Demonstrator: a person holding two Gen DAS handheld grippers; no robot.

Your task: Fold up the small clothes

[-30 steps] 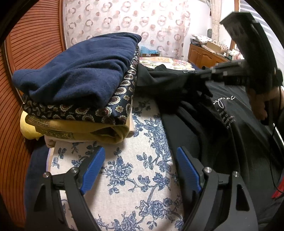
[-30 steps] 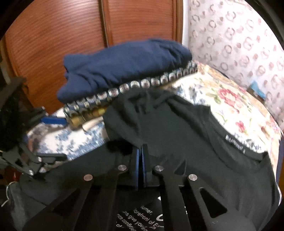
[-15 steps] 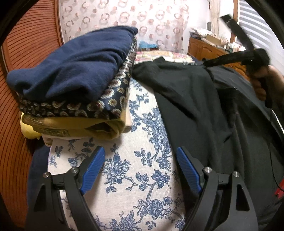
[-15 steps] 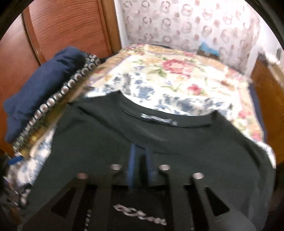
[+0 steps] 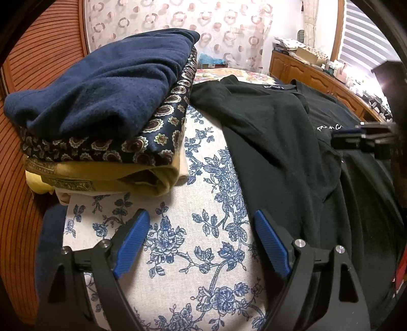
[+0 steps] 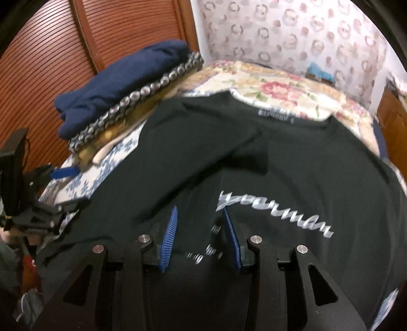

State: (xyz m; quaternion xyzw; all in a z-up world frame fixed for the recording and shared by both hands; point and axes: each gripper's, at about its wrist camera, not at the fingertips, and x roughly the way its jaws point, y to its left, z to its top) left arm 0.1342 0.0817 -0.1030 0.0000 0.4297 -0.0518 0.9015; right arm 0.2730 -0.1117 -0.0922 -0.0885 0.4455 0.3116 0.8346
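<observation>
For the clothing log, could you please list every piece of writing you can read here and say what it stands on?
Black T-shirt, chest: white script, blurred, unreadable.
Small lines under the script: too blurred.
Neck label: too small to read.
Nothing else carries text.

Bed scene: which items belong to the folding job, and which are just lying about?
Job:
black T-shirt, one side folded over
stack of folded clothes
left gripper, open
right gripper, jaws just opened, nothing between the pads

Lying about:
floral bedspread
wooden dresser with clutter
curtain
</observation>
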